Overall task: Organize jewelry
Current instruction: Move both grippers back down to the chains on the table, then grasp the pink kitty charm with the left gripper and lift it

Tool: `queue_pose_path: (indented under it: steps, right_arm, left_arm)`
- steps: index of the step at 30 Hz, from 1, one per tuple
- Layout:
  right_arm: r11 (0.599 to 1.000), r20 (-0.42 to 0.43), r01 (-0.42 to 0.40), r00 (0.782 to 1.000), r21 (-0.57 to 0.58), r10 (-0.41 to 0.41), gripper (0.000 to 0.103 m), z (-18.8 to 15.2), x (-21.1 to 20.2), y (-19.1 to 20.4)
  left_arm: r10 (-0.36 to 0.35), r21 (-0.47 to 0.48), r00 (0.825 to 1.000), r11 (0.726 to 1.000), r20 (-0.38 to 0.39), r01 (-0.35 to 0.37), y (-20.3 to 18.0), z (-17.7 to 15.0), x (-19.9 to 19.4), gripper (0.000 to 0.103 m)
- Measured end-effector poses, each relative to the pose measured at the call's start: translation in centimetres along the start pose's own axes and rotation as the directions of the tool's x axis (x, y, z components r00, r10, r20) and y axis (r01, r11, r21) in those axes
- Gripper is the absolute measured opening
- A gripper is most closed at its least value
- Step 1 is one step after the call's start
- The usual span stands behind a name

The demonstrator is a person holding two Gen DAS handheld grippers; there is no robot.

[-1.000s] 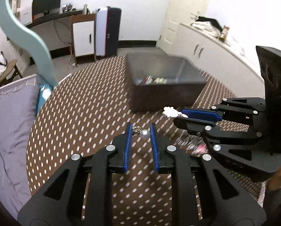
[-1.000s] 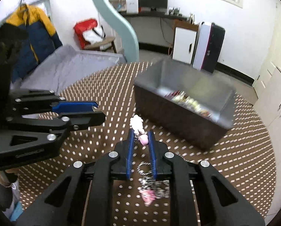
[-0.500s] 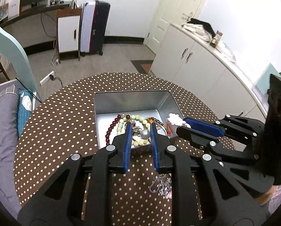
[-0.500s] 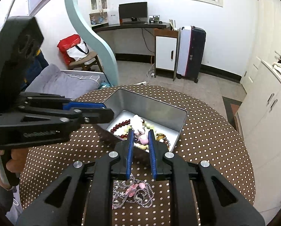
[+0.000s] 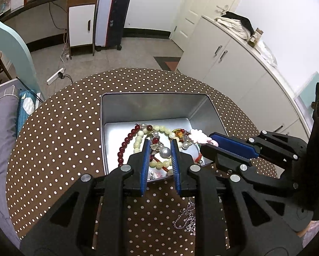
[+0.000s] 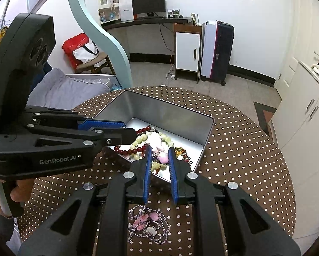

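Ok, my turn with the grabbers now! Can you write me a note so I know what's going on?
Left hand-held gripper: shut on the pearl charm, above the tin.
Right hand-held gripper: shut on the pink charm, also above the tin.
Done: red bead bracelet, pale bead bracelet and other pieces lie in the tin.
Left: release both charms into the tin, then probably fetch the silver chain lying on the table outside it.

Both wrist views angled down, close over the shared metal tin (image 5: 155,106), dotted table (image 6: 245,149)
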State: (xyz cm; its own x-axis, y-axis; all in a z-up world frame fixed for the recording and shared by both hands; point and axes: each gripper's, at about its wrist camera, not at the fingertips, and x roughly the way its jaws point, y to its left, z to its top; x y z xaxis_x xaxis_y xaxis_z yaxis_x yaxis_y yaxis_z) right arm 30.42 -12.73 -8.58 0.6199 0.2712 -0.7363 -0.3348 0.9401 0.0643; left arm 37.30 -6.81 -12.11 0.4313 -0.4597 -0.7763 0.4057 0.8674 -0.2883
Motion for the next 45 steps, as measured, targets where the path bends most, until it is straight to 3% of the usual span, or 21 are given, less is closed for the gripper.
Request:
queue_pose_path:
  steps: [2, 5, 13, 19, 24, 35, 45]
  right_arm:
    - [1.000, 0.003, 0.000, 1.000, 0.001, 0.000, 0.015, 0.1, 0.1, -0.1]
    - [1.000, 0.007, 0.000, 1.000, 0.006, 0.000, 0.015, 0.1, -0.1, -0.2]
    - [1.000, 0.071, 0.016, 0.997, -0.003, -0.016, 0.015, -1.0, -3.7, 0.0]
    - [0.999, 0.134, 0.040, 0.990, -0.016, -0.038, 0.022, -3.3, -7.5, 0.8]
    - [0.999, 0.136, 0.049, 0.989, 0.002, -0.049, 0.025, -6.2, -8.9, 0.7]
    - [0.995, 0.079, 0.047, 0.995, 0.083, -0.054, 0.033, -12.4, -8.9, -0.2]
    - [0.992, 0.064, 0.017, 0.998, 0.122, -0.025, 0.037, -14.6, -8.7, -0.9]
  left_arm:
    - [-0.002, 0.004, 1.000, 1.000, -0.002, 0.002, 0.0, -0.1, 0.0, 0.024]
    - [-0.002, -0.007, 1.000, 1.000, 0.016, 0.002, 0.2, -0.3, -0.5, 0.054]
    - [0.001, 0.017, 0.995, 1.000, 0.100, -0.003, -0.5, -1.6, -4.1, 0.054]
    - [0.029, 0.058, 0.986, 0.998, 0.165, -0.039, -2.2, -4.7, -6.8, 0.054]
    - [0.063, 0.099, 0.979, 0.992, 0.195, -0.083, -4.0, -7.9, -7.8, 0.054]
    - [0.062, 0.144, 0.993, 0.987, 0.105, -0.077, -7.0, -13.7, -4.8, 0.054]
    - [0.101, 0.151, 0.993, 0.982, 0.061, -0.109, -8.2, -15.3, -2.5, 0.054]
